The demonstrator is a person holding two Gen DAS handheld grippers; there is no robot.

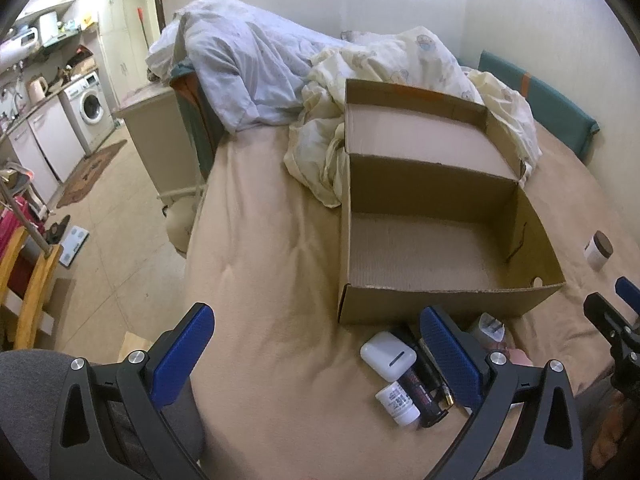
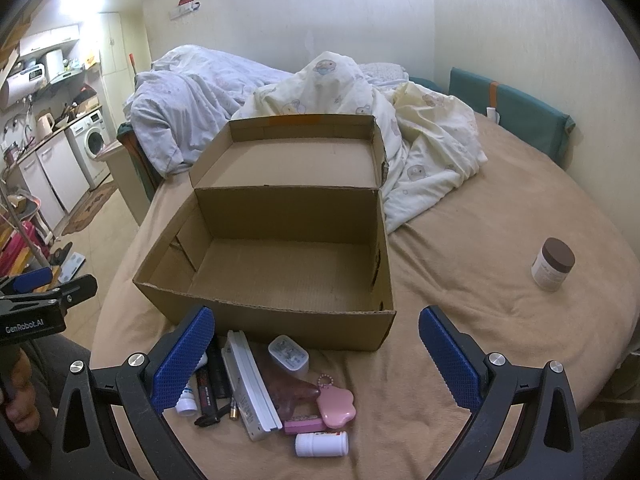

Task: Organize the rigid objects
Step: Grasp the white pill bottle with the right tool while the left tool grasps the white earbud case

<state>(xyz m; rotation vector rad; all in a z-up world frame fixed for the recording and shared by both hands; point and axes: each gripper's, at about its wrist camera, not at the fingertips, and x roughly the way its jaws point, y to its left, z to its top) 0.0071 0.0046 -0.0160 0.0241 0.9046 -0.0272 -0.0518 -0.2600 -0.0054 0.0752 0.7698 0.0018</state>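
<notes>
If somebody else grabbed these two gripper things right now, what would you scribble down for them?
Left gripper: open, holding nothing, hovering over the bed near the pile.
Right gripper: open, holding nothing, above the pile.
Cardboard box: on the bed, lid folded back, nothing inside.
Pile in front of the box: white case, white charger, pink paw-shaped case, white bottle, long white box, dark tubes.
Brown-lidded jar stands apart on the right.
Done: nothing packed yet.
Left: probably move every item into the box.
</notes>
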